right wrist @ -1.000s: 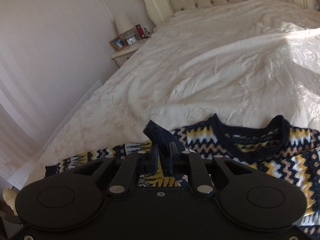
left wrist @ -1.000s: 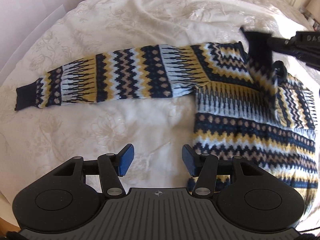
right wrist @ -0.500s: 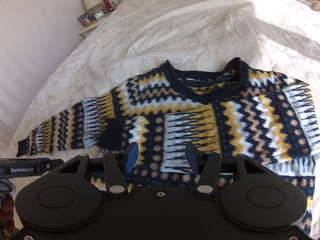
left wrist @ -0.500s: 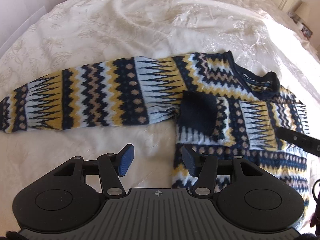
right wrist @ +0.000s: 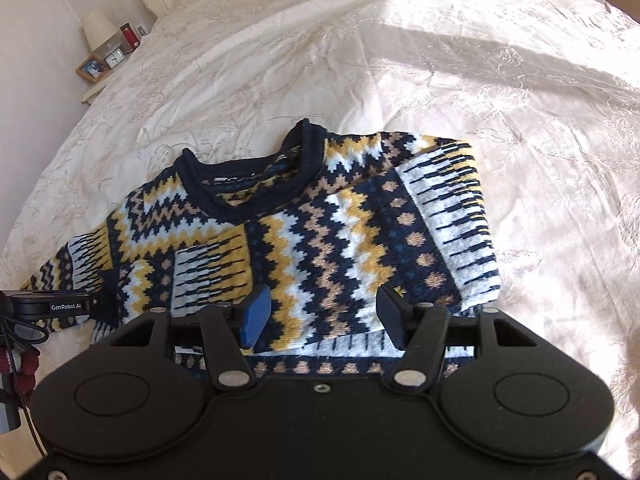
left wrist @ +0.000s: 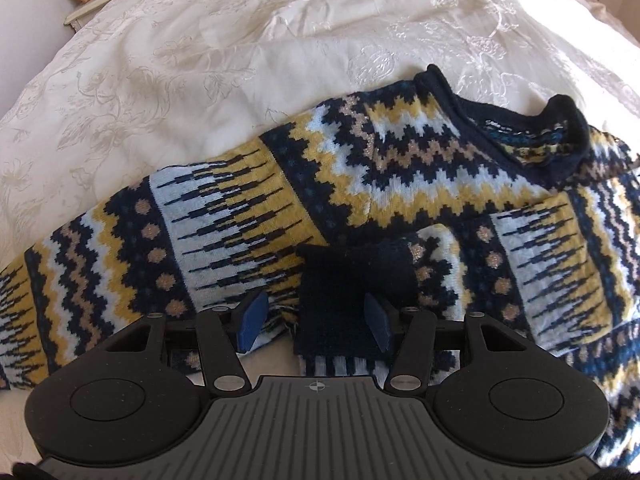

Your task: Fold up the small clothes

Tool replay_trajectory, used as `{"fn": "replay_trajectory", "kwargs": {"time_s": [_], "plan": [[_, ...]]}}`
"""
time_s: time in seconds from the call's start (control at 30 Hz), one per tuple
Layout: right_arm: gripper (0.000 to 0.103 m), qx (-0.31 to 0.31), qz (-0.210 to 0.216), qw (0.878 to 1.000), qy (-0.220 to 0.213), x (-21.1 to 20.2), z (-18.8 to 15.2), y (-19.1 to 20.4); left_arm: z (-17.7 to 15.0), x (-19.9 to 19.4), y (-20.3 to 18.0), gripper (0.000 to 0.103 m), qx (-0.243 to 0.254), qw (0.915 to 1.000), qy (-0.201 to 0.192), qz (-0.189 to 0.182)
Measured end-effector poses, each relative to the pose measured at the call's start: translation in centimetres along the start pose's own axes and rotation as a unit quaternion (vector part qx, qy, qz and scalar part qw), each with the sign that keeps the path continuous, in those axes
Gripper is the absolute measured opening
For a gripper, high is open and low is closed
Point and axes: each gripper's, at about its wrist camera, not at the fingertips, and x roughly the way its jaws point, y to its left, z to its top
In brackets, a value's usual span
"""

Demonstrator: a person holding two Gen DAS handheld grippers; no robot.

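Both my left hand-held gripper (left wrist: 314,322) and right hand-held gripper (right wrist: 326,318) gape wide, empty, over the sweater (right wrist: 320,232) flat mid-frame on the bed (right wrist: 440,60); next, pinch the unfolded sleeve (left wrist: 120,256) at lower left by its end and lay it squarely across.
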Motion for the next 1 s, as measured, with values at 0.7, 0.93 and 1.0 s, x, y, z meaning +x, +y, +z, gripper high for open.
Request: {"fn": "replay_trajectory", "kwargs": {"time_s": [0.7,0.93,1.0], "plan": [[0.056,0.056,-0.08,0.995,0.027,6.1,4.1,-8.0,0.6,0.2,2.9,0.02,-0.099,0.9924,-0.002,0.073],[0.013,0.038,-0.11,0.993,0.034,5.9,4.8,-8.0,0.7,-0.8,3.2,0.021,-0.115,0.9906,-0.006,0.075],[0.013,0.049,-0.115,0.992,0.035,6.1,4.7,-8.3,0.8,-1.3,2.9,0.021,-0.113,0.9911,-0.011,0.069]]}}
